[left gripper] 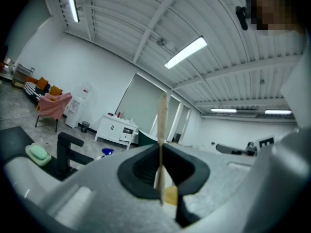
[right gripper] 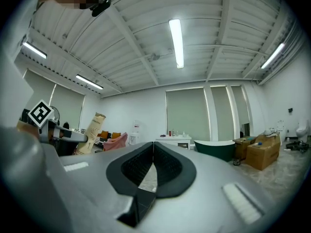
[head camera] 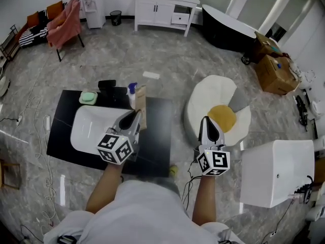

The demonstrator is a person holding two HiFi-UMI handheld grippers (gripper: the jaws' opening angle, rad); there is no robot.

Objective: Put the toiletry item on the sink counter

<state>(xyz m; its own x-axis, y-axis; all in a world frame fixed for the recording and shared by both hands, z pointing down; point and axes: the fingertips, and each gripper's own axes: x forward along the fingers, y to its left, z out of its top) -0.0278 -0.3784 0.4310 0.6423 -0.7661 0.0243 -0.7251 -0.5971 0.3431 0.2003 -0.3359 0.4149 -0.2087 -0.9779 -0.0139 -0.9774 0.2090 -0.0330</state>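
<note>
One black sink counter (head camera: 157,136) is seen at the left of the head view, and one white basin (head camera: 89,128) is set into it. At its far edge, from left to right, one green soap bar (head camera: 88,97), one black faucet (head camera: 106,84) and one blue-capped spray bottle (head camera: 132,90) are counted. One toiletry item, a flat tan paper packet (head camera: 141,111), is shown just right of the bottle, over the counter beside the basin; whether its lower edge touches the counter cannot be told. Two grippers are counted. The packet is clamped by the left gripper (head camera: 133,117): in the left gripper view it is seen edge-on as a thin upright strip (left gripper: 162,130) pinched between the closed black pads (left gripper: 141,171), with most of its length standing up above them. The right gripper (head camera: 208,126) is held well apart from the packet, off the counter's right side, above one egg-shaped white and yellow rug (head camera: 203,98). Its jaws are shown pressed together with nothing between them, and the packet (right gripper: 92,127) is seen far to the left of them in the right gripper view.
</note>
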